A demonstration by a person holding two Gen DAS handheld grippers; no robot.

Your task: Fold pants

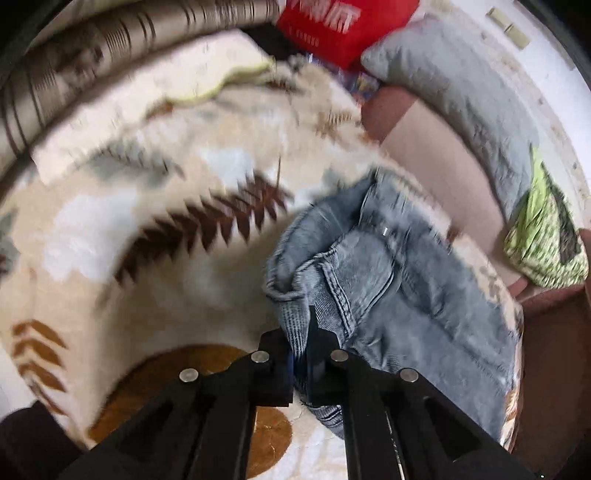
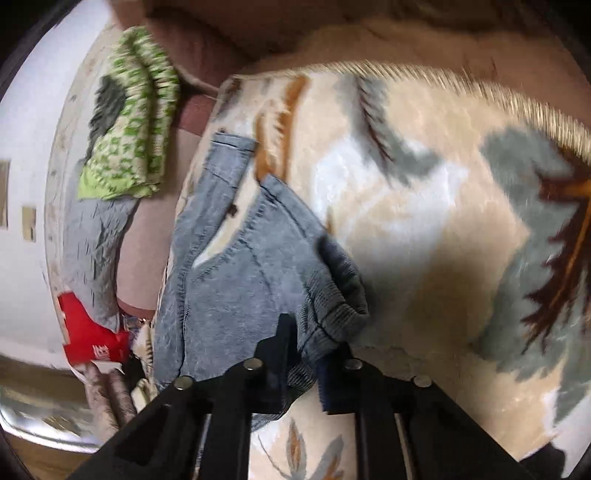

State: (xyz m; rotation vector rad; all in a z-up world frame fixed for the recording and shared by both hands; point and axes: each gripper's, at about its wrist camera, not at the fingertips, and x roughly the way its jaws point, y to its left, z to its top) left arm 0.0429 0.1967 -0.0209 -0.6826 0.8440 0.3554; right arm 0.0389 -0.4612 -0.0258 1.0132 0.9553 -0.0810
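Observation:
A pair of light blue denim pants [image 1: 388,295] lies on a cream blanket with a leaf print [image 1: 155,229]. In the left wrist view my left gripper [image 1: 301,343] is shut on a bunched edge of the denim near the waistband, and the cloth rises between its black fingers. In the right wrist view the pants [image 2: 229,280] stretch away to the upper left, and my right gripper [image 2: 306,354] is shut on a gathered hem of the fabric. Both pictures are blurred.
A grey pillow [image 1: 454,85], a green patterned cloth [image 1: 546,236] and a red bag [image 1: 343,26] lie at the bed's far side by the white wall. A striped brown bolster [image 1: 92,55] runs along the left. The blanket's fringed edge [image 2: 480,88] is at the upper right.

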